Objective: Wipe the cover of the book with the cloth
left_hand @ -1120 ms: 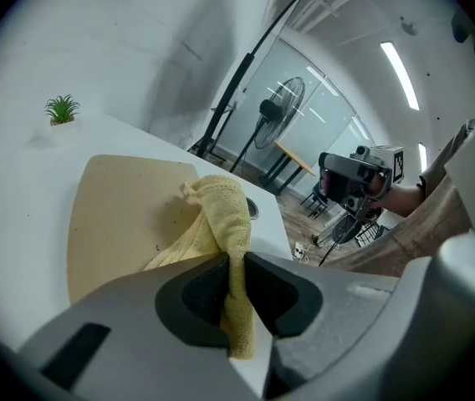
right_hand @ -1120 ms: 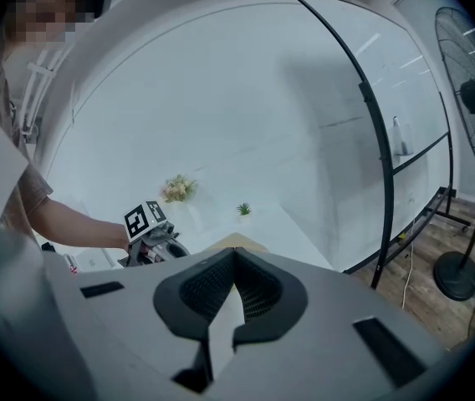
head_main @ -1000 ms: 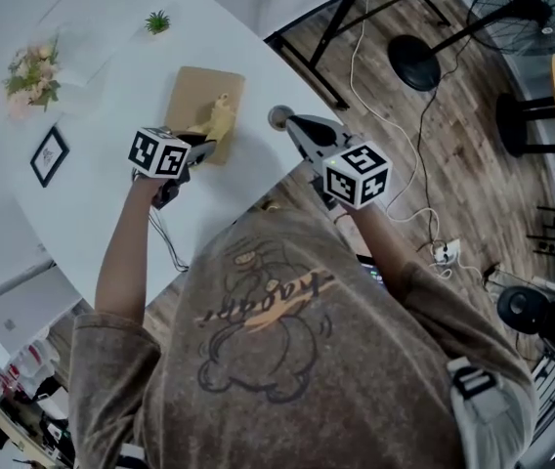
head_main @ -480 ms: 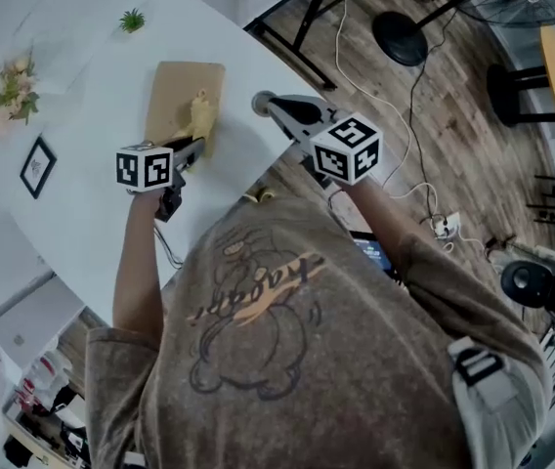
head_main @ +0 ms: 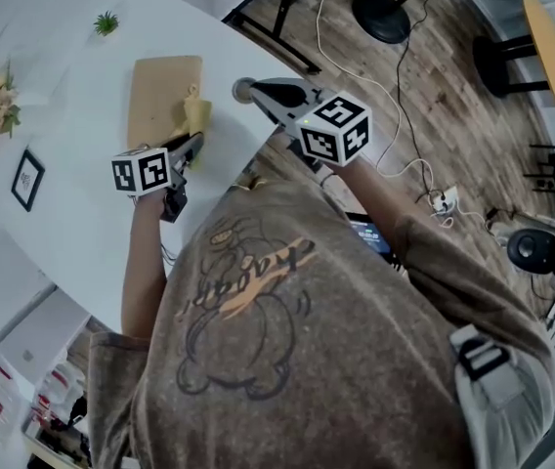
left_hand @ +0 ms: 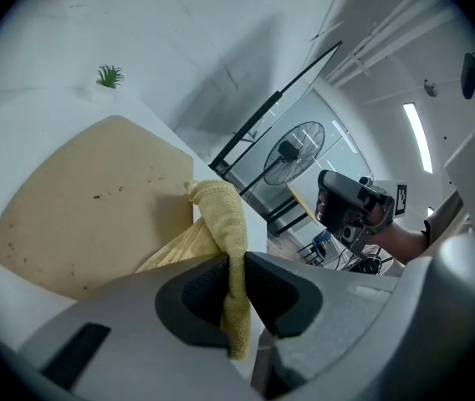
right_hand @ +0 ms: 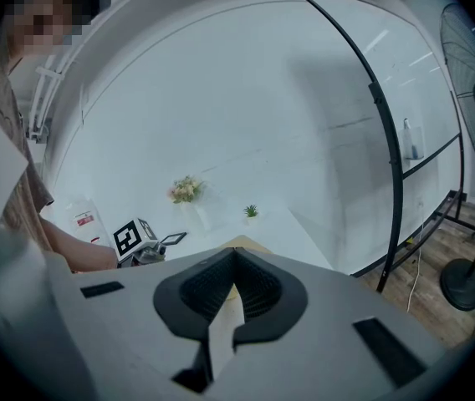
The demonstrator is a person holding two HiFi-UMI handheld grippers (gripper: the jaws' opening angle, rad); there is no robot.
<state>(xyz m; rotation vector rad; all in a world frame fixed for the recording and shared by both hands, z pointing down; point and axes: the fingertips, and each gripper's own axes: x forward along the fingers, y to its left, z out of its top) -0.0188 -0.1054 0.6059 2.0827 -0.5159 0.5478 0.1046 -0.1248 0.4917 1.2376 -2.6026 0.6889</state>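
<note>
Pinching fuzzy yellow cloth [left_hand: 221, 215] tight in left gripper [left_hand: 233, 261] jaws, cloth bunched on flat tan book's [head_main: 155, 91] right edge, right gripper [right_hand: 233, 256] closed on nothing, hovering just beside book, both forearms stretched forward

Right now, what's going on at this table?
A person works with a gripper in each hand. The left gripper is shut on a yellow cloth, which lies at the edge of the tan book on the white table. The right gripper hangs shut and empty beside the book.
</note>
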